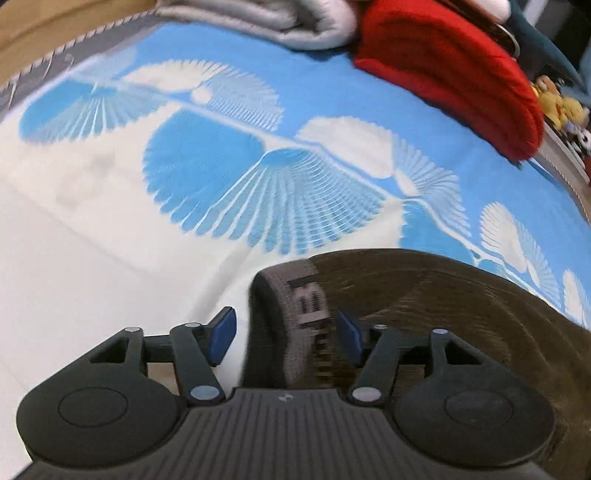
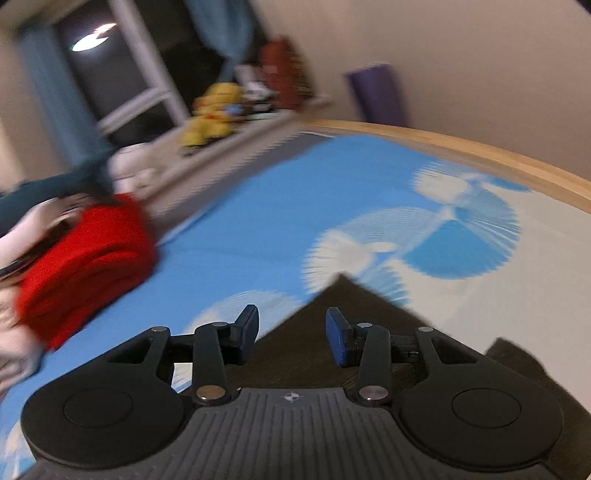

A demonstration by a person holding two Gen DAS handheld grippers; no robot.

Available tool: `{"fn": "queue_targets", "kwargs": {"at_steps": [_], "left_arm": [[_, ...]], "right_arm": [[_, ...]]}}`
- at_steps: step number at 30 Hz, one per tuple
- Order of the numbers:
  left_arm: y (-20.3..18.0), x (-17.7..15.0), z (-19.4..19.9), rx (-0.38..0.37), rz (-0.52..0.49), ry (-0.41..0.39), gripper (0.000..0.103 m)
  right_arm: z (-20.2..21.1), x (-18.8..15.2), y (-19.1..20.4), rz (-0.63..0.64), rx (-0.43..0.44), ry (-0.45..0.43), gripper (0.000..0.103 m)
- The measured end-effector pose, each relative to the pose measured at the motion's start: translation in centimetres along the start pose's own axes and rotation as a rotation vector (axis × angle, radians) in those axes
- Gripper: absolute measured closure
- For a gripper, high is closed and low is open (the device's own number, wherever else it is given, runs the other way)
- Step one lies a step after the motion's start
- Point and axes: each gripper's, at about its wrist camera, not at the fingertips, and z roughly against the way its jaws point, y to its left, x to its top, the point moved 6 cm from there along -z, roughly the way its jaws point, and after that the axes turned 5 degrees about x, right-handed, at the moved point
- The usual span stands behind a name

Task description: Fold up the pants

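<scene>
Left wrist view: looking down on a bed.
Surface: bedspread (image 1: 92, 258), blue and white with fan-shaped prints.
Task item: pants (image 1: 443, 306), dark brown, lying at the lower right of this view.
Waistband: grey elastic band with lettering (image 1: 303, 302), standing up as a fold between the jaws.
Left gripper (image 1: 286, 332): jaws apart; neither blue pad seems to press on the band, so nothing is gripped.
Background: red folded cloth (image 1: 454, 74) and grey folded cloth (image 1: 266, 18) at the far edge, well apart from the pants.

Right wrist view: blurred, looking across the same bed toward a windowsill.
Task item: a flat pointed corner of the pants (image 2: 343, 295), lying on the bedspread (image 2: 258, 221) ahead of and under the jaws.
Right gripper (image 2: 291, 332): jaws apart, hovering over the dark cloth, not clamped on it.
Background: red folded cloth (image 2: 85, 262) at left; wooden bed edge (image 2: 480, 151); yellow toy (image 2: 210, 114) on the sill, too blurred to describe.

Handling, as a judgement: light, soft, limp fabric; it will sag and drag when lifted by one point.
Hold points, as a judgement: the thick elastic waistband gives the firmest pinch; the far corner or hem suits the other gripper, keeping the edge taut.
</scene>
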Motion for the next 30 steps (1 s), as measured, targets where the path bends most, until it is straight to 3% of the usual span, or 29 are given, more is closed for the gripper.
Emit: {"fn": "queue_targets", "kwargs": {"at_steps": [6,9,10,14,18,20,21,22,26,28,30], "left_arm": [[-0.3,-0.8,-2.2,-0.047,0.016,0.004,0.033],[-1.9,-0.6,-1.8,-0.039,-0.084,-0.030,0.070],[-2.1,-0.4,-1.2,-0.055,-0.090,-0.045,0.075],[-2.2,1.0,2.8,-0.019,-0.116,-0.181,0.076],[-1.8,-0.2,3.5,0.076,-0.153,-0.106,0.070],[-1.3,0.2,6.8,0.092,-0.145,-0.156,0.058],[-1.0,0.3,8.6,0.092,-0.136,-0.173,0.047],[-0.7,0.2,9.9,0.087,-0.128,-0.168,0.046],[0.6,-3.2,13.2,0.035,-0.139,0.010,0.037],[1.5,-6.9,13.6,0.025,-0.163,0.095,0.027],[2.3,-10.6,12.8,0.033,-0.187,0.146,0.027]], "right_arm": [[4.4,-4.7,3.8,0.079,0.117,0.047,0.057],[4.1,-6.4,4.7,0.140,0.056,0.077,0.057],[4.2,-6.4,5.1,0.157,0.054,0.068,0.057],[3.9,-6.9,5.9,0.251,0.011,0.061,0.057],[4.0,-7.1,5.8,0.239,0.024,0.076,0.057],[3.8,-7.1,5.7,0.231,0.022,0.087,0.057],[3.7,-7.2,5.7,0.220,0.026,0.092,0.057],[3.6,-7.2,5.7,0.211,0.033,0.097,0.057],[3.6,-7.5,6.5,0.187,0.084,0.120,0.057],[3.8,-7.6,7.1,0.190,0.111,0.121,0.057],[4.0,-7.8,7.8,0.197,0.132,0.127,0.057]]}}
